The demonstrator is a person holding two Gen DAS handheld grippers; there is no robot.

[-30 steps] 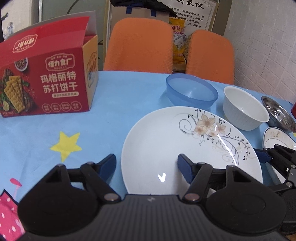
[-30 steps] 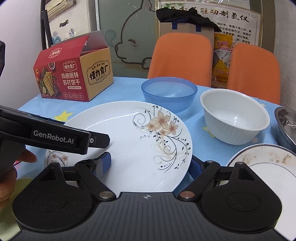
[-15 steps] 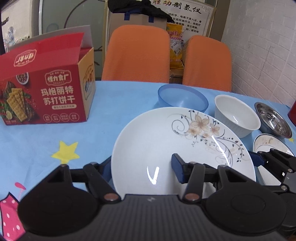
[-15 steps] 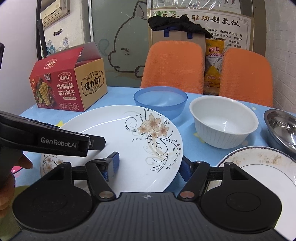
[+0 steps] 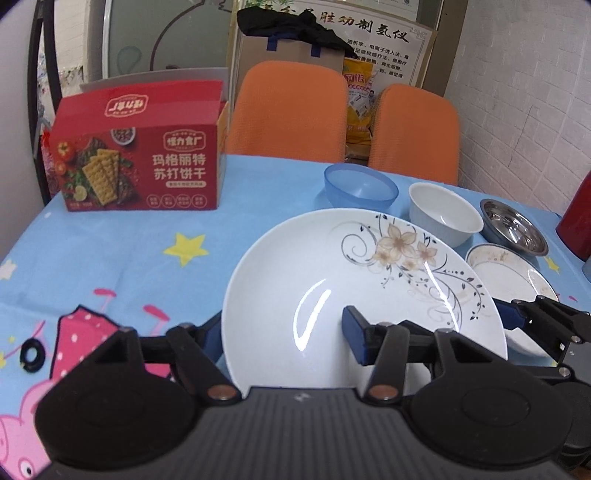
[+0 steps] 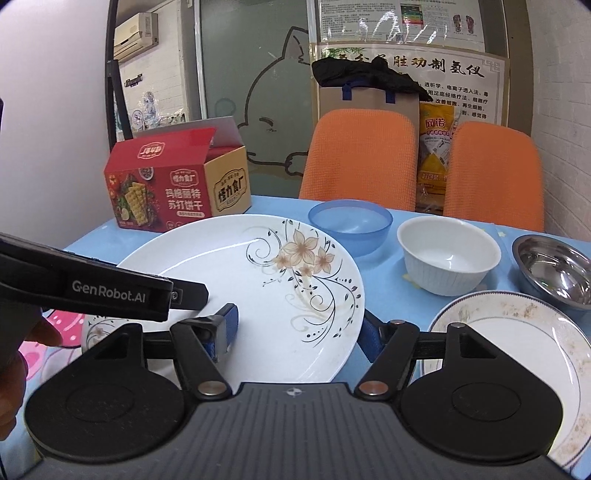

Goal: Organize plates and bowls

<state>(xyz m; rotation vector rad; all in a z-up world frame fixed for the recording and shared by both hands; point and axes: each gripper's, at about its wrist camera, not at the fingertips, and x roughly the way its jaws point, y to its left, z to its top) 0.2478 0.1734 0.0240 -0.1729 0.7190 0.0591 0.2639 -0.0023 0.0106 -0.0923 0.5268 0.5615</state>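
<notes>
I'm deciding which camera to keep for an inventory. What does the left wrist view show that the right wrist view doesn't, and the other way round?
Only the left wrist view: a red container at the table's far right edge.
Only the right wrist view: a wall air conditioner, and part of a second flowered plate low on the left.
Both: the large floral plate, blue bowl, white bowl, steel bowl, stained plate, cracker box and orange chairs.

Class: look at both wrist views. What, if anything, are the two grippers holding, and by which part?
Both hold the large white flower-patterned plate by its near rim: the left gripper at the near-left edge, the right gripper at the near-right edge, one finger above and one below.
</notes>
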